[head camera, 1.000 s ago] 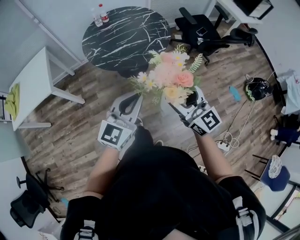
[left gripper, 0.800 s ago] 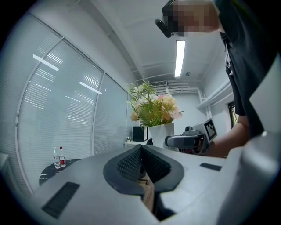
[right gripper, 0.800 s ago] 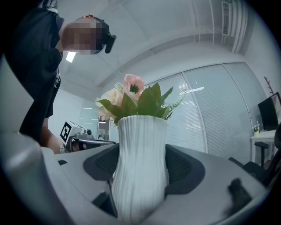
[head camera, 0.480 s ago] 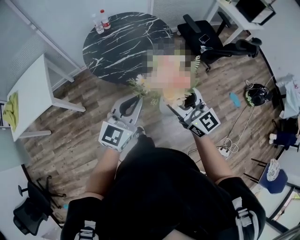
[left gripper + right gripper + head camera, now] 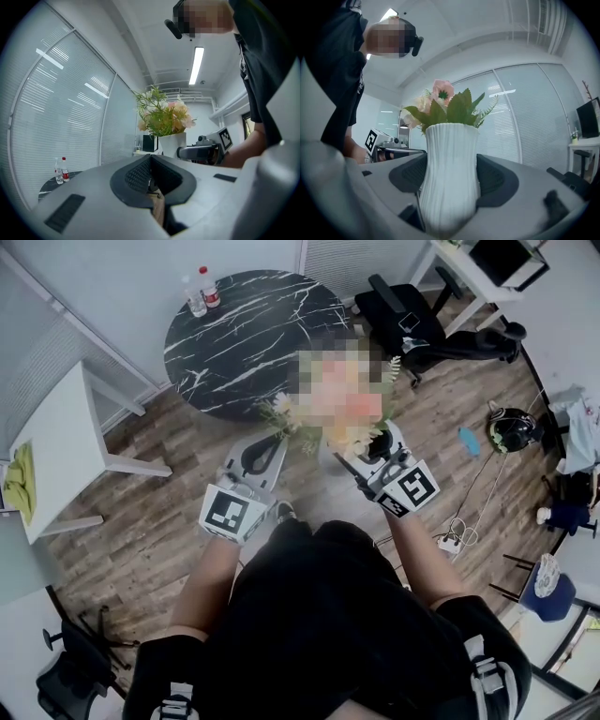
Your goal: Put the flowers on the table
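A bunch of pink, cream and green flowers [image 5: 443, 105] stands in a white ribbed vase [image 5: 449, 178]. My right gripper [image 5: 449, 164] is shut on the vase's body, one pad on each side, and holds it upright in the air. In the head view the flowers [image 5: 281, 413] are partly under a mosaic patch, above my right gripper [image 5: 373, 442]. My left gripper [image 5: 273, 437] hangs beside it, shut and empty, its pads meeting [image 5: 150, 158]. The round black marble table [image 5: 253, 329] lies beyond the flowers, lower down. The left gripper view shows the vase [image 5: 171, 142] from the side.
Two bottles [image 5: 202, 292] stand at the table's far left edge. A white desk [image 5: 56, 442] is at the left, black office chairs [image 5: 403, 320] at the upper right. A helmet [image 5: 513, 427], cables and a power strip [image 5: 448, 538] lie on the wood floor at the right.
The vase stays in the right gripper. Both grippers have held their places while the view has shifted a little, so the table and bottles sit slightly lower in the picture.
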A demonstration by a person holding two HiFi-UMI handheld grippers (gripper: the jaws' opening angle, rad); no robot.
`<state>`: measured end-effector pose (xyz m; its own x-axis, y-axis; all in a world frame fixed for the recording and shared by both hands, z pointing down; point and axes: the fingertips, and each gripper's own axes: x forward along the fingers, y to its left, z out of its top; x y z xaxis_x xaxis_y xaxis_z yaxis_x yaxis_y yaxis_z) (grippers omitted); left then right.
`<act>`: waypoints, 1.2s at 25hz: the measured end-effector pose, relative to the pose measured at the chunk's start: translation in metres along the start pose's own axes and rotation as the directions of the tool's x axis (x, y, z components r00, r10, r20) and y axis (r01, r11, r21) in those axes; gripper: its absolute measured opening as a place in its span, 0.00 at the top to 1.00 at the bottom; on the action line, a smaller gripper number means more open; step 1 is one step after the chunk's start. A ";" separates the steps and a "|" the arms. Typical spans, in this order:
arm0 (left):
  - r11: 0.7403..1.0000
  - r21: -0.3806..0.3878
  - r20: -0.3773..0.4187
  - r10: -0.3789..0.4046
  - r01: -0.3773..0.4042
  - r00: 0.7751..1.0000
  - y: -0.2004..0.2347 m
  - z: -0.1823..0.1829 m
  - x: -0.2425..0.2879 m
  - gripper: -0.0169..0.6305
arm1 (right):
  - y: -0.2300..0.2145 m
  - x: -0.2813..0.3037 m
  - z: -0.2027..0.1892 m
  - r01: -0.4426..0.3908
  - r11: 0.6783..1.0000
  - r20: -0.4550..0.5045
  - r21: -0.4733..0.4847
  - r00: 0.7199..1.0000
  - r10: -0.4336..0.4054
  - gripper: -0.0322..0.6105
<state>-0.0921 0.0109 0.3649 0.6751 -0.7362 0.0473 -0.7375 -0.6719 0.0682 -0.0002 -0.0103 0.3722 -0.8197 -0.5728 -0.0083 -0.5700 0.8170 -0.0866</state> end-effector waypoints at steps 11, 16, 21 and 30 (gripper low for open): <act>1.000 -0.021 -0.002 0.013 -0.013 1.000 0.036 -0.003 0.012 0.95 | -0.022 0.032 -0.002 0.012 1.000 -0.002 -0.010 1.000 -0.012 0.43; 1.000 -0.006 0.001 0.020 -0.020 1.000 0.044 0.001 0.035 0.95 | -0.048 0.038 0.003 0.004 1.000 0.016 -0.017 1.000 -0.004 0.43; 0.999 -0.002 -0.004 0.044 -0.044 0.999 0.061 0.006 0.064 0.95 | -0.081 0.052 0.005 -0.015 1.000 0.023 -0.013 1.000 0.015 0.43; 0.998 0.001 -0.016 0.068 -0.068 0.998 0.088 0.012 0.133 0.95 | -0.154 0.075 0.013 -0.046 0.999 0.020 -0.002 0.999 0.046 0.43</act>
<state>-0.0672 -0.1467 0.3651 0.6234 -0.7789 0.0677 -0.7818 -0.6202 0.0640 0.0265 -0.1801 0.3724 -0.8435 -0.5361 -0.0320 -0.5322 0.8424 -0.0842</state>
